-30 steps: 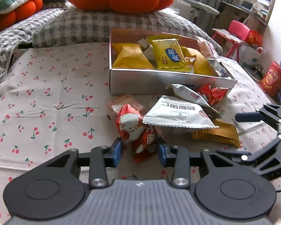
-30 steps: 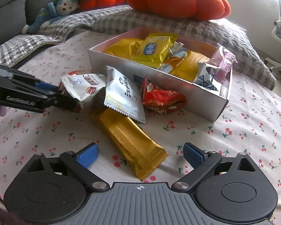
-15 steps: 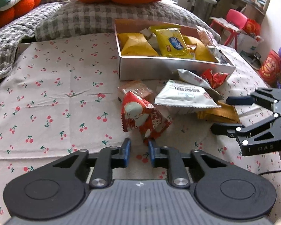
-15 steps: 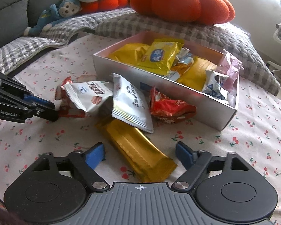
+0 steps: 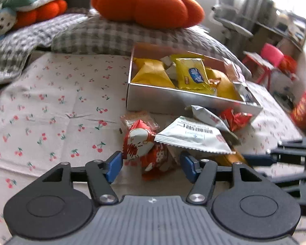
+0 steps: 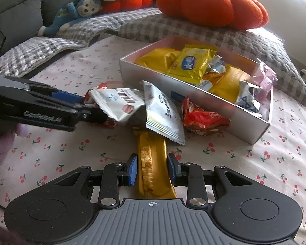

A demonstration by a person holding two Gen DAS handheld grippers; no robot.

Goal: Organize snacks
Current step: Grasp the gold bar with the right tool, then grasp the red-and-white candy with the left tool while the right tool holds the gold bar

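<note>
A white box (image 5: 173, 100) (image 6: 193, 87) on the cherry-print cloth holds several yellow and other snack packets. In front of it lie loose snacks: a red-and-white packet (image 5: 140, 143), two white packets (image 5: 191, 136) (image 6: 163, 112), a crumpled red packet (image 6: 202, 118) (image 5: 234, 118) and a gold bar (image 6: 153, 163). My left gripper (image 5: 151, 164) is open with its pads either side of the red-and-white packet. My right gripper (image 6: 153, 170) has closed onto the gold bar's near end, pads touching its sides.
An orange pumpkin cushion (image 5: 146, 6) (image 6: 212, 6) rests on grey checked pillows behind the box. A blue plush toy (image 6: 71, 14) lies at the back left. A chair and red items (image 5: 271, 61) stand off to the right of the bed.
My left gripper opened from shut and moved forward around the red-and-white packet. My right gripper moved onto the gold bar and narrowed from wide open to gripping it.
</note>
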